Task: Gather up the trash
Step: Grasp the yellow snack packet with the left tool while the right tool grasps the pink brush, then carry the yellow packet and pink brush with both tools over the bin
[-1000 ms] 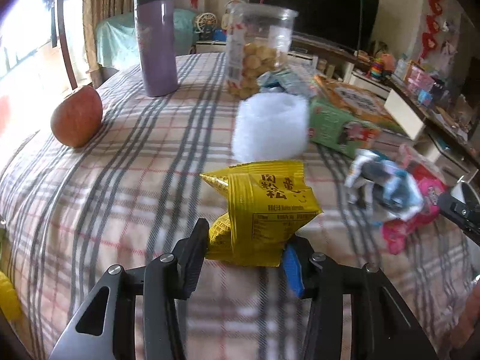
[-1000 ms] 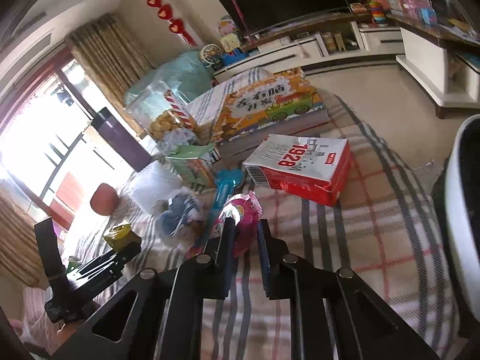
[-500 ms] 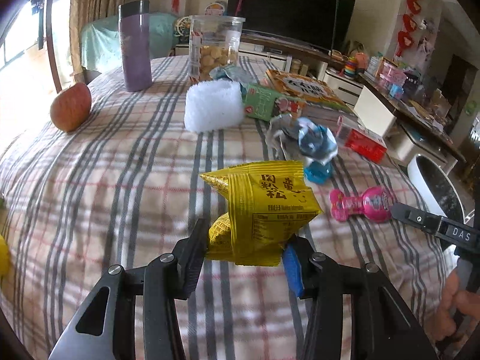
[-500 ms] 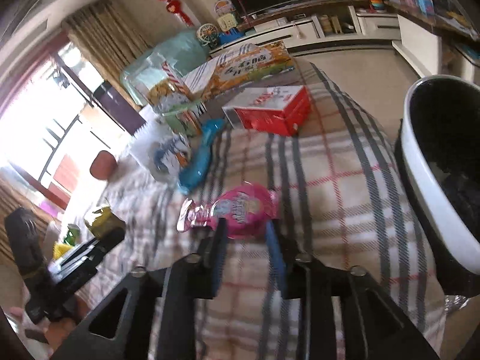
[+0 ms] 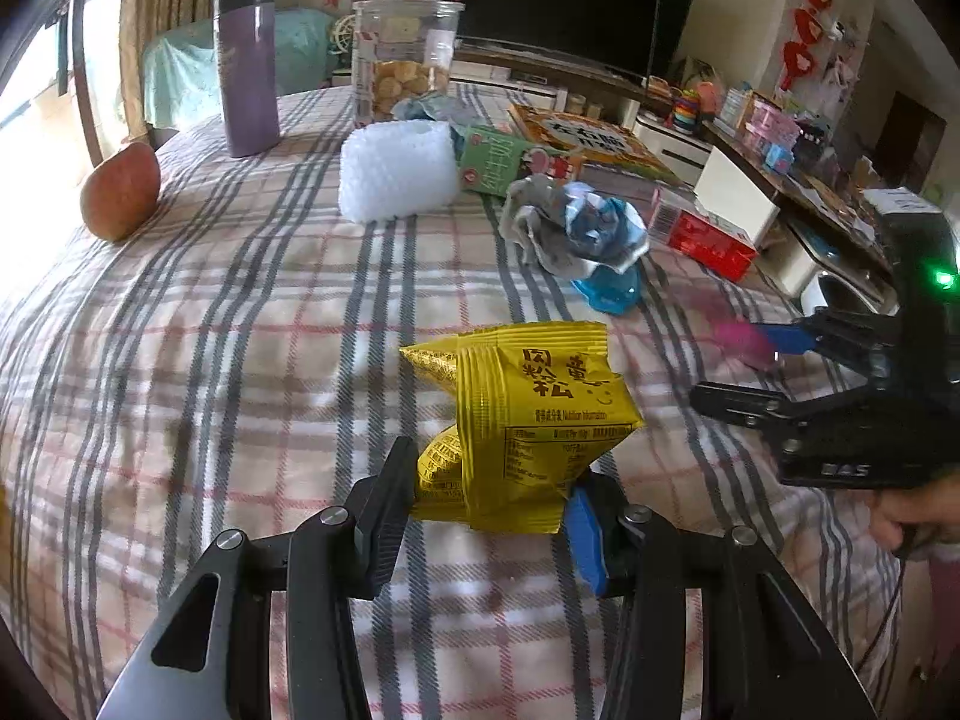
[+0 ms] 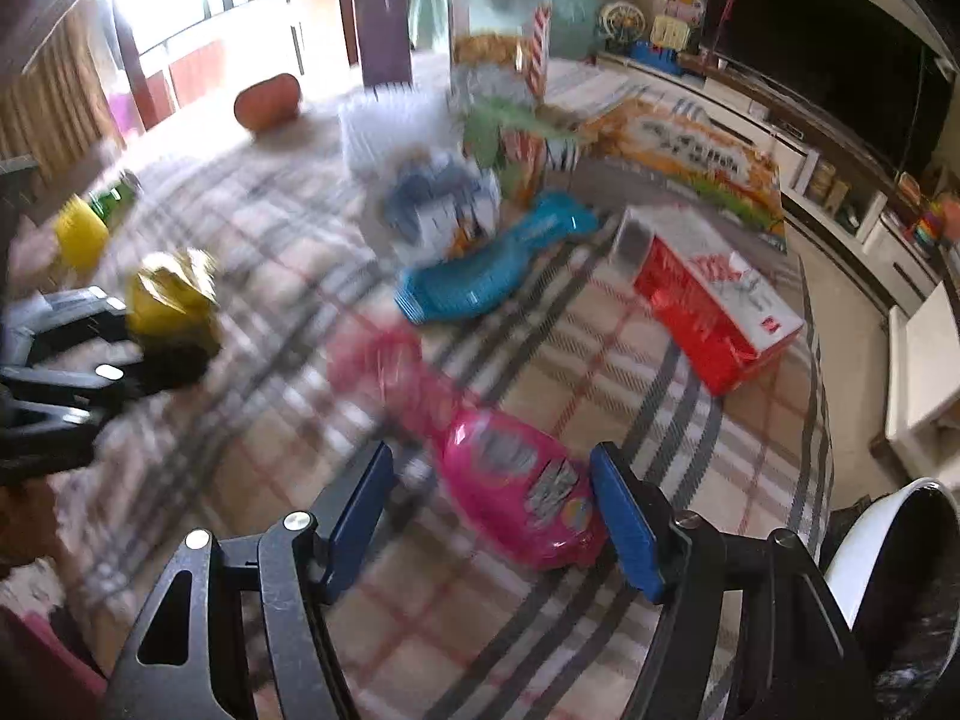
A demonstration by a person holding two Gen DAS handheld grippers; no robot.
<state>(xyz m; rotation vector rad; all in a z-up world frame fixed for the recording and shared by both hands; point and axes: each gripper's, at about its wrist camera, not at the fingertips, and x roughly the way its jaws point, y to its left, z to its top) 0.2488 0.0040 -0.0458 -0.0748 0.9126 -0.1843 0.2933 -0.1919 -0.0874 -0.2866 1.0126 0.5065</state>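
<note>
Yellow snack packet is clamped in the left gripper low in the frame, while the right gripper is opening around a pink wrapper, with a blue wrapper and a red box farther on the plaid tablecloth.

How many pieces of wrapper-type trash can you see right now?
4: yellow wrapper clamped in the left tongs; pink wrapper between the opening right tongs; blue wrapper and crumpled wrapper mid-table. More may be hidden.
</note>
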